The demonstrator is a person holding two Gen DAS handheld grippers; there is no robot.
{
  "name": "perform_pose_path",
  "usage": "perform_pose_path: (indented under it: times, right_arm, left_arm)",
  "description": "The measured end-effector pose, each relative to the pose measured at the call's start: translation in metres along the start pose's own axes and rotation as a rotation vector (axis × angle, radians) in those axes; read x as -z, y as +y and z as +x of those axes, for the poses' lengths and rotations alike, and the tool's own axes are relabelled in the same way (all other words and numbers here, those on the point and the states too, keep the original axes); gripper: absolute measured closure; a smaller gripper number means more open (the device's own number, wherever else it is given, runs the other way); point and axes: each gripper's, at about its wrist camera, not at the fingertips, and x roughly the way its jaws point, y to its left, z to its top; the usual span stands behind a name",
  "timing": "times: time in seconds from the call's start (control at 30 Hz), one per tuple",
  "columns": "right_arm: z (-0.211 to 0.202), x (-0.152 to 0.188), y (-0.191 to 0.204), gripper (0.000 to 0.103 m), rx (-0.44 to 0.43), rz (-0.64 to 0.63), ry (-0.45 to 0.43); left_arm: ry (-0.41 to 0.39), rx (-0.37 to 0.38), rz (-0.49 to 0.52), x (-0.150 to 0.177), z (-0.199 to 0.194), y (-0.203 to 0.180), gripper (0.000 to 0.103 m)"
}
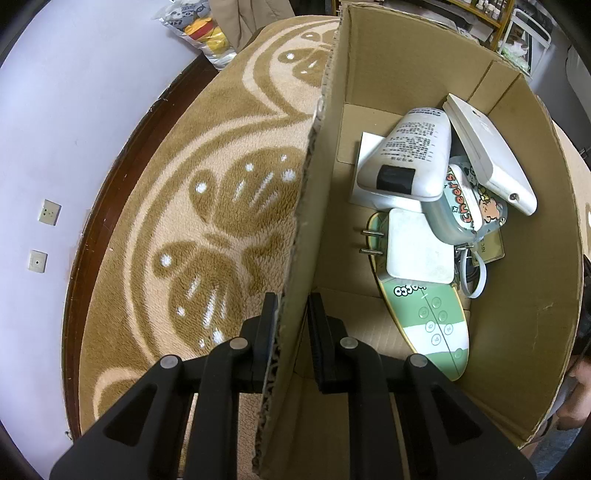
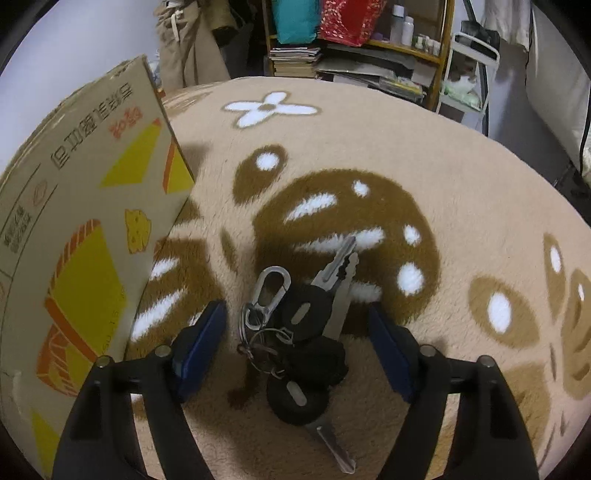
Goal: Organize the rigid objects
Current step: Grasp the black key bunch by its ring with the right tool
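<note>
My left gripper [image 1: 291, 325] is clamped on the near wall of the cardboard box [image 1: 535, 295], one finger outside and one inside; ahead of it inside the box lie a white bottle [image 1: 410, 155], a "Cheers" case [image 1: 465, 199], a white square charger [image 1: 419, 247] and a green oval card [image 1: 432, 325]. My right gripper [image 2: 297, 332] stands spread wide, its blue pads [image 2: 205, 339] on either side of the key bunch [image 2: 299, 325] on the beige carpet [image 2: 461, 177], touching neither; the box's printed outer wall stands to its left

patterned rug [image 2: 424, 155], cluttered shelf [image 2: 369, 48] — plush bag [image 1: 201, 29]
</note>
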Motion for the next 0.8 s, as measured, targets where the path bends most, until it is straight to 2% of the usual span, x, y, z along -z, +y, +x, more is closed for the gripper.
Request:
perform_pose_path:
  times: [0.23, 0.3, 0.37, 0.43, 0.63, 0.67, 0.8]
  right_arm:
    - [-0.004, 0.001, -0.004, 0.034, 0.009, 0.015, -0.005]
    - [-0.005, 0.001, -0.005, 0.041, 0.014, 0.018, -0.012]
    - [-0.008, 0.002, -0.006, 0.062, 0.044, 0.017, -0.027]
    - [-0.010, 0.002, -0.006, 0.078, 0.036, 0.011, -0.037]
    - [-0.025, 0.001, -0.014, 0.079, -0.017, 0.052, -0.076]
    - [-0.028, -0.001, -0.014, 0.084, -0.024, 0.055, -0.087]
    - [-0.050, -0.012, -0.007, 0.085, -0.065, 0.045, -0.147]
  left_arm:
    - [-0.001, -0.002, 0.002, 0.000, 0.000, 0.000, 0.087]
    - [-0.001, -0.002, 0.002, 0.000, 0.000, -0.001, 0.087]
    - [-0.001, -0.002, 0.001, 0.000, 0.000, -0.001, 0.087]
    - [-0.001, -0.002, 0.002, 0.000, 0.000, -0.001, 0.087]
    - [-0.001, -0.002, 0.002, 0.000, 0.000, -0.001, 0.087]
    - [-0.001, -0.002, 0.002, 0.000, 0.000, -0.002, 0.087]
    - [-0.001, -0.003, 0.003, 0.000, 0.000, -0.001, 0.087]
